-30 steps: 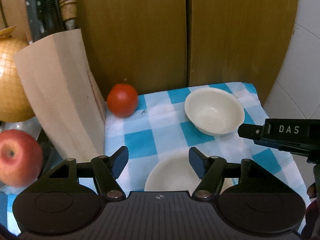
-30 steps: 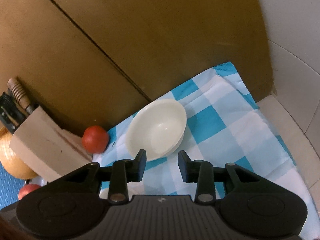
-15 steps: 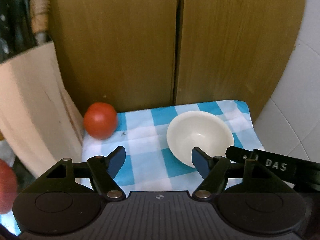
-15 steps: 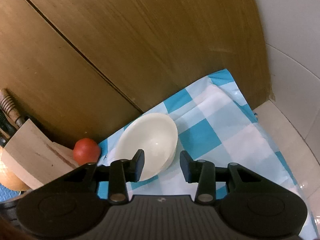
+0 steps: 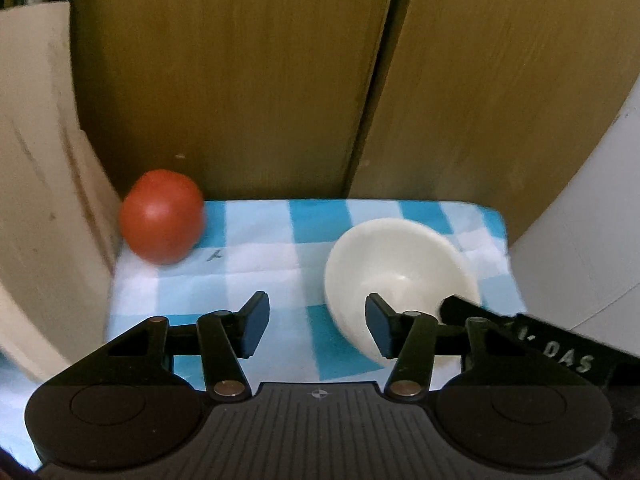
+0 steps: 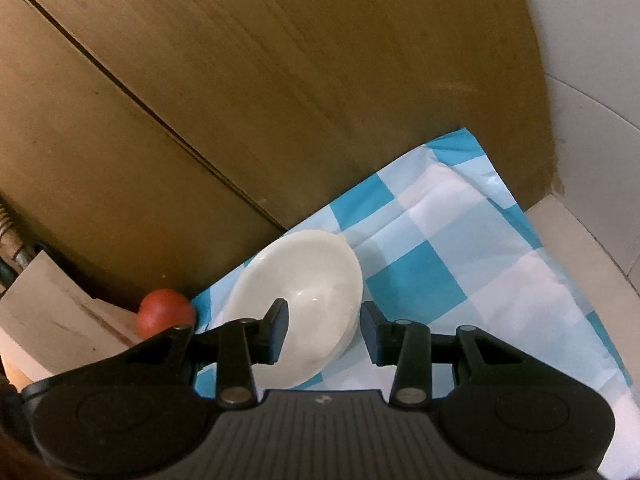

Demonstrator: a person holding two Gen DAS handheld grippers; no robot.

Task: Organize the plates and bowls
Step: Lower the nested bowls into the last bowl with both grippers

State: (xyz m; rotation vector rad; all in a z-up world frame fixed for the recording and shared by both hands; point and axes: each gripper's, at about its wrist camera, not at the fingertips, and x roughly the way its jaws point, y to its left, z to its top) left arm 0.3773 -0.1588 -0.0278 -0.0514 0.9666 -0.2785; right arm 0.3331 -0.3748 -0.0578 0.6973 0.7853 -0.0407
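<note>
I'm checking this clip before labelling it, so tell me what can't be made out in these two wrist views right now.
- White bowl: in the left wrist view its near rim is hidden by the left hand-held gripper, whose jaws are closing.
- Whether the right hand-held gripper touches the bowl: cannot tell; the rim sits between its fingers.
- Knife block: cut off by the left edge, blurred.
- Tomato: partly hidden behind the gripper body in the right wrist view.

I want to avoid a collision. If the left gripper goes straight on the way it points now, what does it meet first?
Probably the checked cloth: nothing lies between the closing jaws of the left gripper. The white bowl sits just right of that line, behind the right finger, and might be clipped; depth is unclear.
</note>
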